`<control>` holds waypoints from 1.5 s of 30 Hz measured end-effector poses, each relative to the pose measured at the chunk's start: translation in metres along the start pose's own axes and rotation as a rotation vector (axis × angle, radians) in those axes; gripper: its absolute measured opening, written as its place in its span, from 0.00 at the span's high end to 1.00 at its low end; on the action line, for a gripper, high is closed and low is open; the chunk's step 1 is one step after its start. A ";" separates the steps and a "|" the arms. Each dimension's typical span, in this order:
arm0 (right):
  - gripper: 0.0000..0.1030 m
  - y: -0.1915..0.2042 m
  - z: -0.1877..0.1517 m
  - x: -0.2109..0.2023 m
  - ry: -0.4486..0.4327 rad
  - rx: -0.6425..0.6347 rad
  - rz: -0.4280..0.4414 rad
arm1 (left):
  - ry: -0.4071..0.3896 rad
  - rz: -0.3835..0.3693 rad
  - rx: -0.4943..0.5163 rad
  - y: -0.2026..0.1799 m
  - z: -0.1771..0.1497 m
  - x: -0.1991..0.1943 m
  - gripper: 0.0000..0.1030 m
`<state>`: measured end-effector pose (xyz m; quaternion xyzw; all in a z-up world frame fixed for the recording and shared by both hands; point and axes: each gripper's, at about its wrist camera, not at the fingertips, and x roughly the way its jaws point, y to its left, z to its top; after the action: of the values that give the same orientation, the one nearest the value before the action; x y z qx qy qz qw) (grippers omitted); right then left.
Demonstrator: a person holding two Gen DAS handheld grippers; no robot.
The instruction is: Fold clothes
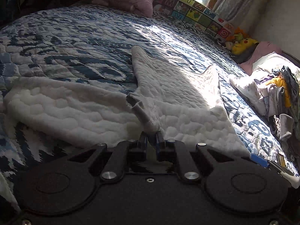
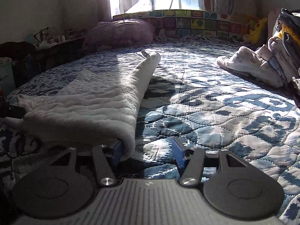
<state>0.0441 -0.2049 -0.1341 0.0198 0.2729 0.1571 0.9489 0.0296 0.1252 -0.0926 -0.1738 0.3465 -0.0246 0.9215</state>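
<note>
In the left wrist view, the left gripper [image 1: 151,137] is clamped on a bunched edge of the white quilted garment [image 1: 168,86], half spread near the bed [image 1: 75,37] front edge; folding looks barely begun. In the right wrist view, the right gripper [image 2: 148,154] stands open, garment [image 2: 90,103] brushing its left finger; the pile of clothes [image 2: 277,56] at the right edge is partly cut off.

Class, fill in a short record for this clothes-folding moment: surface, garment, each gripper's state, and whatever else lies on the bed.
surface: blue patterned quilt on a bed
garment: white fleece garment, partly folded, lying on the quilt
left gripper: shut on a bunched part of the garment
right gripper: open, the garment's folded edge against its left finger
other items: pile of clothes at the right, purple pillow, yellow plush toy
</note>
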 end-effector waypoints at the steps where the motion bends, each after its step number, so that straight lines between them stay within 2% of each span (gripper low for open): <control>1: 0.45 -0.001 0.000 -0.004 -0.006 0.001 0.015 | -0.001 0.005 0.013 0.000 -0.002 -0.002 0.93; 6: 0.45 -0.003 0.012 -0.021 -0.070 0.039 0.075 | -0.027 0.013 0.069 -0.003 -0.005 -0.014 0.93; 9: 0.46 0.000 0.025 -0.015 -0.101 0.063 0.113 | -0.035 0.019 0.097 -0.004 -0.008 -0.015 0.93; 14: 0.61 0.019 0.038 0.024 -0.089 -0.004 0.150 | -0.021 0.032 0.104 -0.003 -0.010 -0.014 0.93; 16: 0.62 0.025 0.036 0.038 -0.075 -0.018 0.161 | -0.004 0.029 0.122 -0.005 -0.013 -0.014 0.93; 19: 0.61 0.030 0.028 0.055 -0.003 -0.048 0.167 | 0.058 0.047 0.142 -0.004 -0.024 -0.006 0.93; 21: 0.61 0.029 0.027 0.055 0.016 -0.052 0.179 | 0.093 0.056 0.159 -0.003 -0.026 -0.003 0.93; 23: 0.61 0.028 0.028 0.052 0.035 -0.070 0.196 | 0.124 0.048 0.197 -0.003 -0.022 -0.005 0.93; 26: 0.60 0.024 0.021 0.047 0.030 -0.078 0.220 | 0.120 0.050 0.243 -0.005 -0.004 -0.017 0.90; 29: 0.60 0.027 0.017 0.046 0.018 -0.093 0.213 | 0.068 0.044 0.331 -0.023 0.019 -0.030 0.90; 31: 0.60 0.029 0.014 0.045 0.006 -0.107 0.206 | 0.017 0.007 0.360 -0.042 0.038 -0.031 0.90; 33: 0.60 0.029 0.013 0.043 -0.003 -0.109 0.206 | -0.022 -0.042 0.418 -0.067 0.054 -0.017 0.85; 36: 0.60 0.029 0.011 0.042 -0.014 -0.115 0.205 | -0.056 -0.097 0.547 -0.115 0.068 0.019 0.84; 40: 0.60 0.034 0.008 0.039 -0.023 -0.148 0.198 | -0.034 -0.203 0.672 -0.179 0.084 0.090 0.84; 42: 0.60 0.035 0.007 0.039 -0.024 -0.160 0.195 | -0.015 -0.209 0.703 -0.201 0.091 0.128 0.84; 45: 0.59 0.035 0.008 0.040 -0.023 -0.160 0.204 | -0.007 -0.141 0.766 -0.219 0.100 0.179 0.84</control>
<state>0.0700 -0.1593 -0.1434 -0.0263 0.2451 0.2739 0.9296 0.2469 -0.0801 -0.0615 0.1595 0.2964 -0.2149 0.9168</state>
